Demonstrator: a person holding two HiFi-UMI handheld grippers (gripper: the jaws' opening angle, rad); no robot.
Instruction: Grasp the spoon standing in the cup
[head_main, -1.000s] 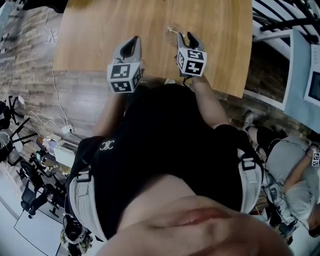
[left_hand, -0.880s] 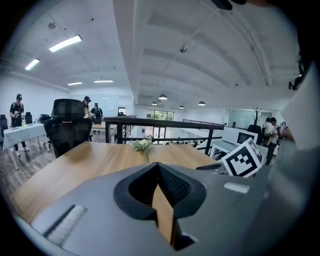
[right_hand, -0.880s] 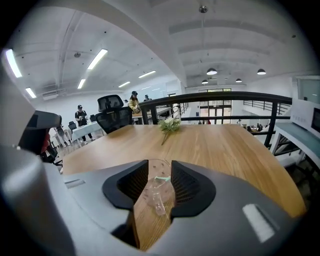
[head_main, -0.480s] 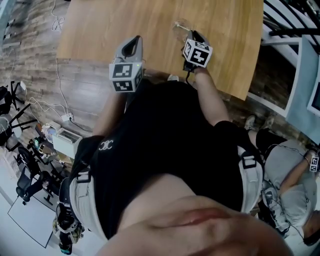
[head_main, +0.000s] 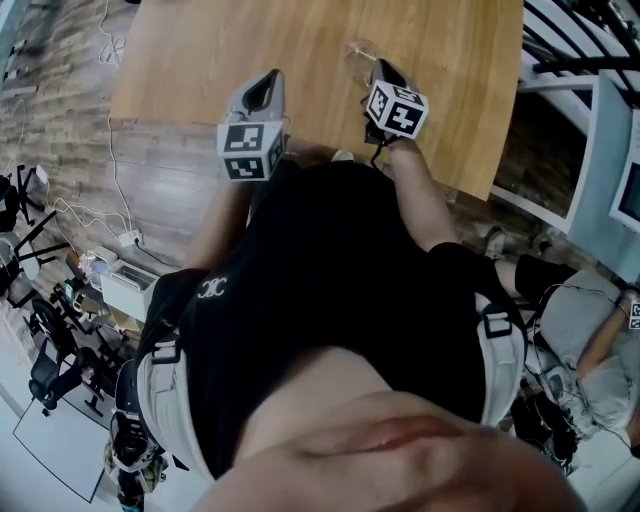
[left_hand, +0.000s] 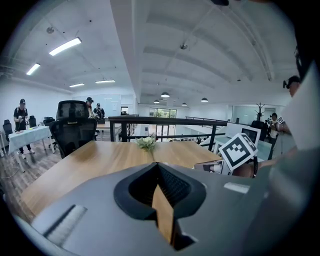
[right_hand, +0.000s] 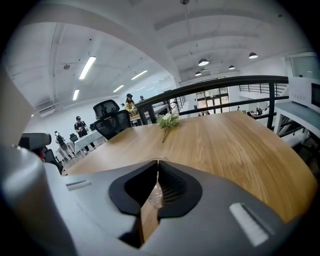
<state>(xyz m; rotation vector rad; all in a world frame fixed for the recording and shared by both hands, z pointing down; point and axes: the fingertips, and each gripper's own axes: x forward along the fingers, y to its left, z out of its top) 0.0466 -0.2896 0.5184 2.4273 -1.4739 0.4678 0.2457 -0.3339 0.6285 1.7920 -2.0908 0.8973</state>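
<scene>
From the head we look steeply down past the person's torso (head_main: 330, 300) onto the near edge of the wooden table (head_main: 200, 60). The left gripper (head_main: 272, 77) and right gripper (head_main: 379, 65) are close below us. The left gripper's camera sits just behind its jaws, low over the tabletop, and faces along it toward a railing (left_hand: 165, 120). The right gripper's camera does likewise; its jaws are closing, with only a glassy glimpse in their gap. Both gripper views share the table and a flower sprig (left_hand: 146, 143) far down it. The left one also catches the right gripper's marker cube (left_hand: 239, 150).
</scene>
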